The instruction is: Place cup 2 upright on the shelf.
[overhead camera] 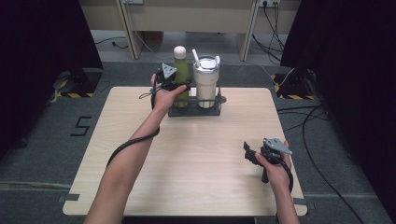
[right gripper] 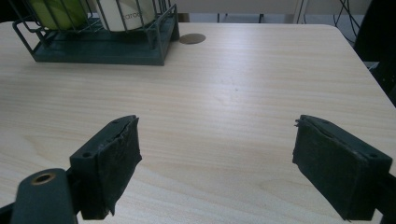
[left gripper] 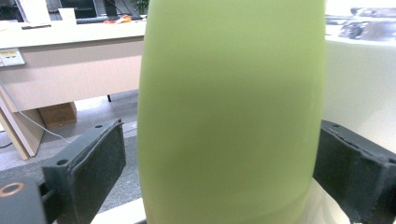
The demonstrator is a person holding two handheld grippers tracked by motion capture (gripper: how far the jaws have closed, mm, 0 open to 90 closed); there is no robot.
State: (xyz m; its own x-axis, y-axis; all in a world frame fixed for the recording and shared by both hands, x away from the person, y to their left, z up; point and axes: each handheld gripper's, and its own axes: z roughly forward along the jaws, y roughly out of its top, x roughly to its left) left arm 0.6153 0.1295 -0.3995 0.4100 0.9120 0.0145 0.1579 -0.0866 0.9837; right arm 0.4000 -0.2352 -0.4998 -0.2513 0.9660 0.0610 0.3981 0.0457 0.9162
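A green bottle (overhead camera: 181,73) with a white cap stands in the left side of a dark wire rack (overhead camera: 194,112) at the table's far edge. A steel tumbler (overhead camera: 206,81) with a lid and straw stands beside it in the same rack. My left gripper (overhead camera: 173,87) reaches around the bottle's body. In the left gripper view the green bottle (left gripper: 231,112) sits between the jaws of my left gripper (left gripper: 222,154): the right pad (left gripper: 355,172) meets it and a narrow gap shows at the left pad (left gripper: 100,163). My right gripper (overhead camera: 250,154) hovers open over the near right of the table, holding nothing.
The wooden table (overhead camera: 196,163) is bare between the rack and the right gripper (right gripper: 217,158). A small brown disc (right gripper: 192,38) lies on the table just right of the rack (right gripper: 100,51). Desks, cables and dark curtains surround the table.
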